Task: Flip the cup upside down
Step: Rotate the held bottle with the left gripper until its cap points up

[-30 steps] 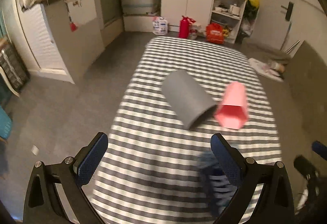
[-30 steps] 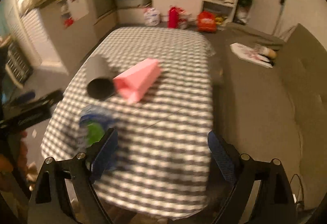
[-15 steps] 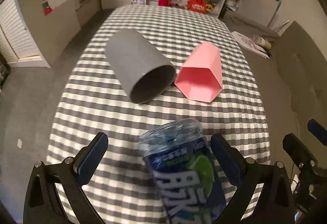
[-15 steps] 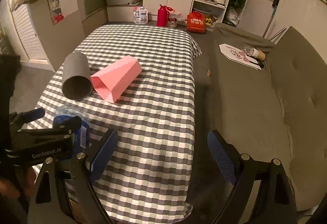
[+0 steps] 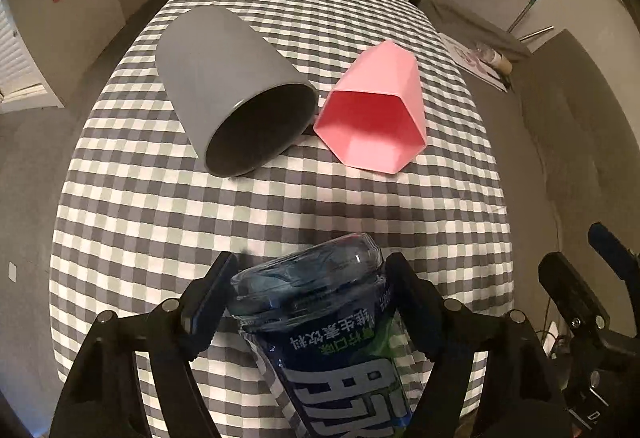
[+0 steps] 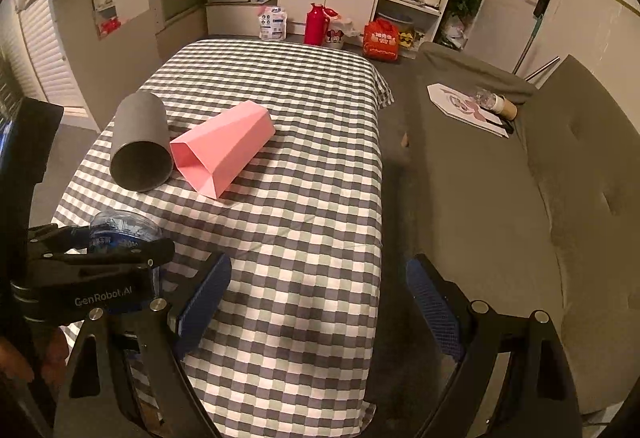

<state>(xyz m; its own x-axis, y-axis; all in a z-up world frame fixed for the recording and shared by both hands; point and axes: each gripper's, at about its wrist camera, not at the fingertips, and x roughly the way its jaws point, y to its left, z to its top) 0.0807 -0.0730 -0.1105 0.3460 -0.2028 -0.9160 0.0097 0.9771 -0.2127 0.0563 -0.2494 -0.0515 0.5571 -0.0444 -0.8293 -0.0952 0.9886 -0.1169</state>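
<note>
Left gripper [image 5: 308, 298] clamped on clear blue cup [image 5: 320, 322] at table's [image 5: 280, 206] near edge, long axis along fingers, label inverted; right gripper [image 6: 318, 298] wide apart, empty, alongside.

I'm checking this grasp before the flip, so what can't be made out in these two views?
- Clear blue-labelled plastic cup: its lower end is cut off by the left wrist view's bottom edge.
- The same cup in the right wrist view: mostly hidden behind the left gripper.
- Grey cylindrical cup and pink faceted cup: their closed bases face away.
</note>
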